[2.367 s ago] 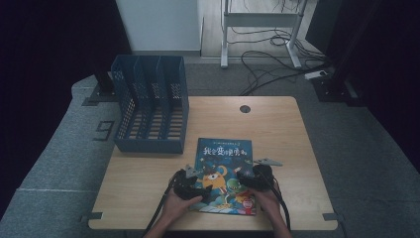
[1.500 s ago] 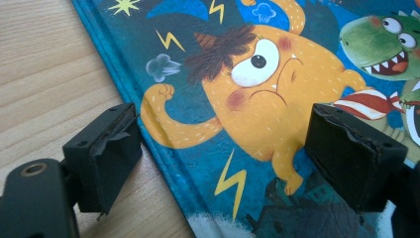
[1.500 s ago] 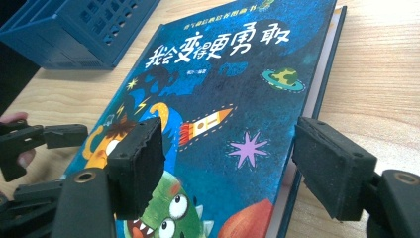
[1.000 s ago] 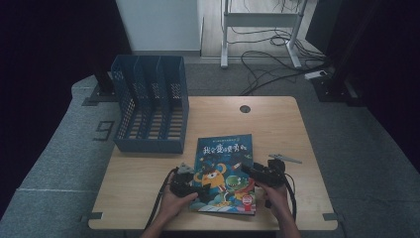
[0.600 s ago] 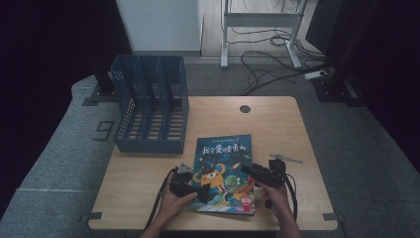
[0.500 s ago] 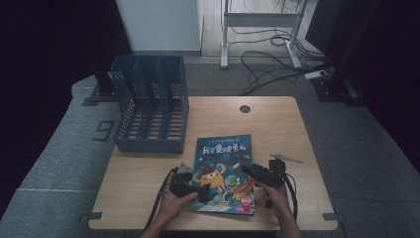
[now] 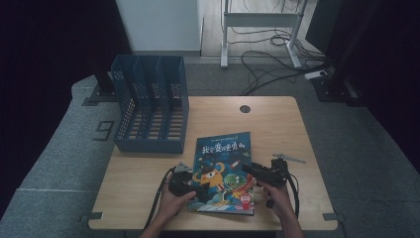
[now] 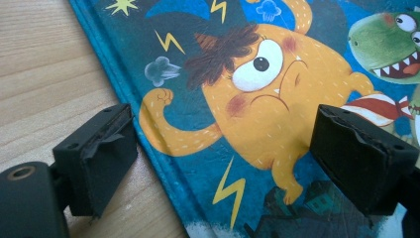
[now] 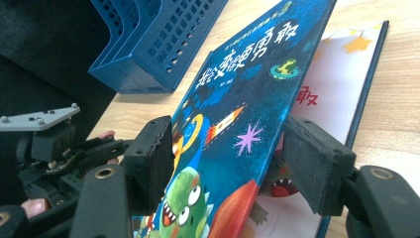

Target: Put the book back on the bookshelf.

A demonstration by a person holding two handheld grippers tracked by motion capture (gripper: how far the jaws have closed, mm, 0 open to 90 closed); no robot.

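the right gripper [image 9: 225, 163] has its jaws spread either side of the raised front cover of the picture book [image 7: 223, 171], not pinching it. the left gripper [image 8: 223, 158] stands wide open, pads straddling the book's spine edge. the book lies near the table's [image 7: 277, 124] front edge, just in front of the blue file rack [image 7: 151, 106].
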